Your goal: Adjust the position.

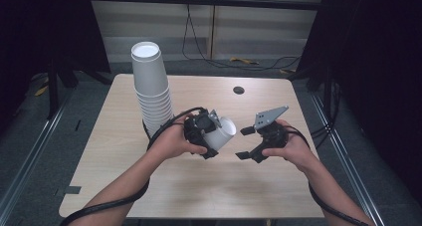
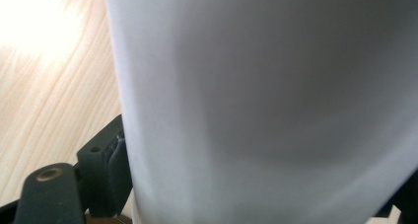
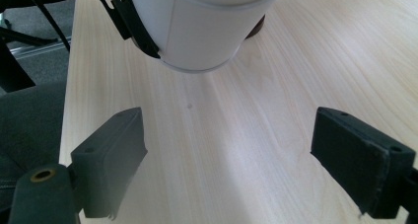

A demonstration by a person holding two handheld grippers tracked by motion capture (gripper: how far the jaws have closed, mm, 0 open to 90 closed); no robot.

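Left tool (image 1: 209, 136) grasps a plain white paper cup (image 1: 221, 132), tilted sideways; right tool (image 1: 247, 143) gapes, released.

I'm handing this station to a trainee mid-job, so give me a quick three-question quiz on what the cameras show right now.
1. True or false: the left gripper is shut on a single white paper cup.
2. Multiple choice: the right gripper is A) shut on a cup, B) open with nothing between its fingers, C) resting on the cup stack.
3. Short answer: where does the tall stack of white paper cups stand on the wooden table?

Key: 1 true. 2 B. 3 On the far left part, behind the left gripper.
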